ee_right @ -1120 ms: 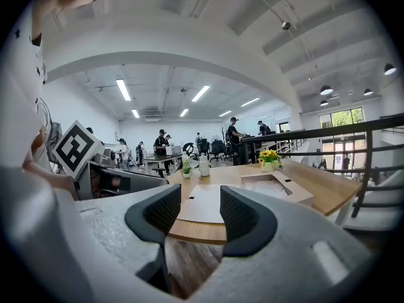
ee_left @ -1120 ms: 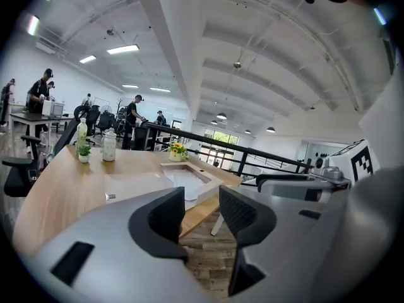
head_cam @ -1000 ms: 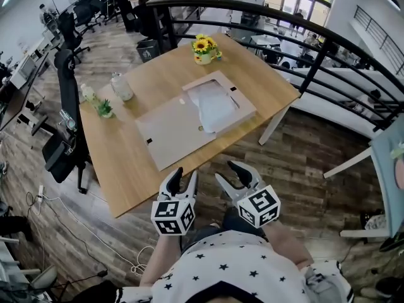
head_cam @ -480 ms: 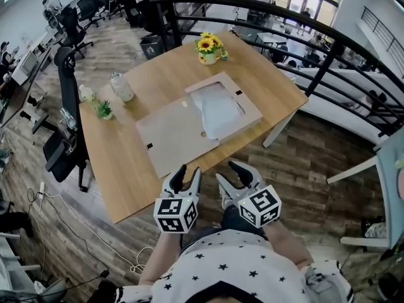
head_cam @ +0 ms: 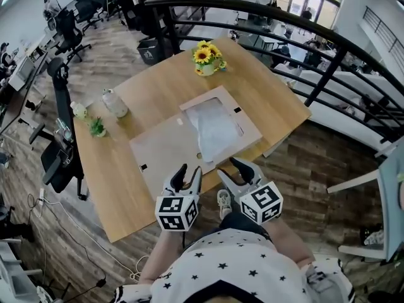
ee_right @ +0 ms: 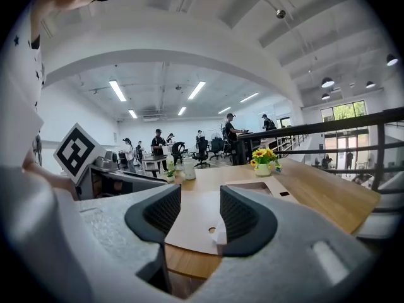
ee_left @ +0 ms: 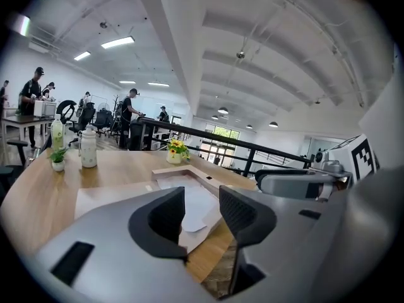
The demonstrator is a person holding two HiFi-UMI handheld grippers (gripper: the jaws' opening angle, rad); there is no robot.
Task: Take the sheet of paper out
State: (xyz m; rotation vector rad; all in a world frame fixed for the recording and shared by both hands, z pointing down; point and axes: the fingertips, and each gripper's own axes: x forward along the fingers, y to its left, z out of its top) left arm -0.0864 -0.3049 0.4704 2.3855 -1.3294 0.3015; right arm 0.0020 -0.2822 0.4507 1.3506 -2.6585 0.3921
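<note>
A flat cardboard box (head_cam: 247, 122) lies open on the wooden table (head_cam: 113, 163), its lid (head_cam: 167, 144) folded out toward me. A crinkled white sheet of paper (head_cam: 214, 126) lies inside the box; the left gripper view shows the same sheet of paper (ee_left: 192, 201). My left gripper (head_cam: 188, 173) and right gripper (head_cam: 235, 170) hang side by side just short of the table's near edge, both open and empty. In the left gripper view, the left gripper (ee_left: 201, 216) points at the box. Seen from its own camera, the right gripper (ee_right: 199, 219) faces the lid (ee_right: 196, 223).
A pot of sunflowers (head_cam: 205, 53) stands at the table's far corner. A glass jar (head_cam: 113, 103) and a small plant (head_cam: 96, 127) sit at the left side. Office chairs (head_cam: 60, 156) stand left of the table, a black railing (head_cam: 303, 36) runs behind it.
The view has shifted closer to the table. Both grippers stay open and level, now a little nearer the table's near edge.
</note>
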